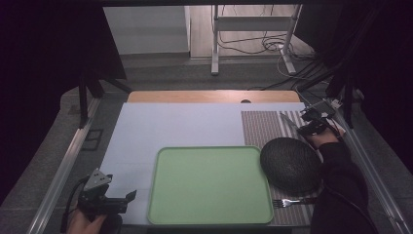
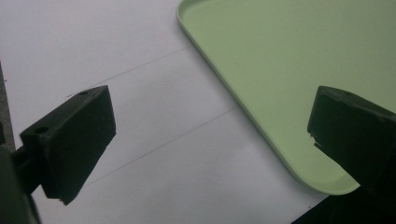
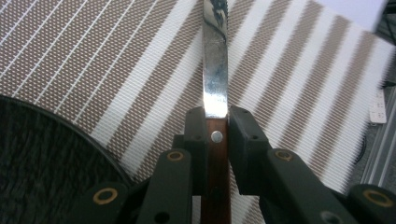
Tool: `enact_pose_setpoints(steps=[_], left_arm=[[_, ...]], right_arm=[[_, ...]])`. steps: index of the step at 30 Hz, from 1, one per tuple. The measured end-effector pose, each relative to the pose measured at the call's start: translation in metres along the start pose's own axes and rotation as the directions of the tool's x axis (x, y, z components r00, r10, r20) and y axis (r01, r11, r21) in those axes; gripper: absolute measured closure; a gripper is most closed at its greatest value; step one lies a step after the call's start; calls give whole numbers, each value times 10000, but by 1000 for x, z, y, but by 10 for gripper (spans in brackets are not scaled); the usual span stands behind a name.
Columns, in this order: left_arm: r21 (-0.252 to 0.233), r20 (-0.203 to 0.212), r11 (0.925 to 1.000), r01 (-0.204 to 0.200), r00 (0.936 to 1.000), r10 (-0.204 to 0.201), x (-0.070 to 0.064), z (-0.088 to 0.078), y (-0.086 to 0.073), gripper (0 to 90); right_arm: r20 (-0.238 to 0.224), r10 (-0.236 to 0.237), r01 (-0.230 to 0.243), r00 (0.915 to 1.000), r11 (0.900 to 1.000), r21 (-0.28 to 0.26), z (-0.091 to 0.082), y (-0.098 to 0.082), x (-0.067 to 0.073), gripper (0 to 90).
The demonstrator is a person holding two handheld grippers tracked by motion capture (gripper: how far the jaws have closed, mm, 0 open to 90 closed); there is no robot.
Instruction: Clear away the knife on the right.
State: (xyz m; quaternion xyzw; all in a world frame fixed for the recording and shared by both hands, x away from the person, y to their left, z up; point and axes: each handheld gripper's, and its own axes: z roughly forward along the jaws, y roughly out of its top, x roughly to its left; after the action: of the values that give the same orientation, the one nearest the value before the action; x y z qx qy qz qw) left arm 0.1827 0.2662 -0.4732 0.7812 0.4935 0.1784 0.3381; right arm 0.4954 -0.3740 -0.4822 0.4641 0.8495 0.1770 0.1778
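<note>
The right hand-held gripper (image 3: 215,126) clamps a knife (image 3: 215,70) over the striped placemat (image 3: 289,93), far right. The left hand-held gripper (image 2: 212,140) gapes wide beside the green tray (image 2: 280,60), near left.

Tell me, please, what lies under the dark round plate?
The dark round plate rests on the striped placemat, beside the green tray. Whatever is beneath its middle is covered.
</note>
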Motion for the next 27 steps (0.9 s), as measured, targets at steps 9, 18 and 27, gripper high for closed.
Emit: enact_pose_setpoints(steps=[9,18,27], left_arm=[[28,-15,10000,1,10000,-1,0,0,0,17],[4,-2,10000,32,10000,-32,0,0,0,17],[6,-13,10000,48,10000,-48,0,0,0,15]], right_arm=[[-362,381,-398,9986,9981,-478,-21,-2,5,778],[-911,261,-313,9955,9979,-563,-25,0,34,777],[-1447,-74,-32,9894,9973,-728,-30,1,69,777]])
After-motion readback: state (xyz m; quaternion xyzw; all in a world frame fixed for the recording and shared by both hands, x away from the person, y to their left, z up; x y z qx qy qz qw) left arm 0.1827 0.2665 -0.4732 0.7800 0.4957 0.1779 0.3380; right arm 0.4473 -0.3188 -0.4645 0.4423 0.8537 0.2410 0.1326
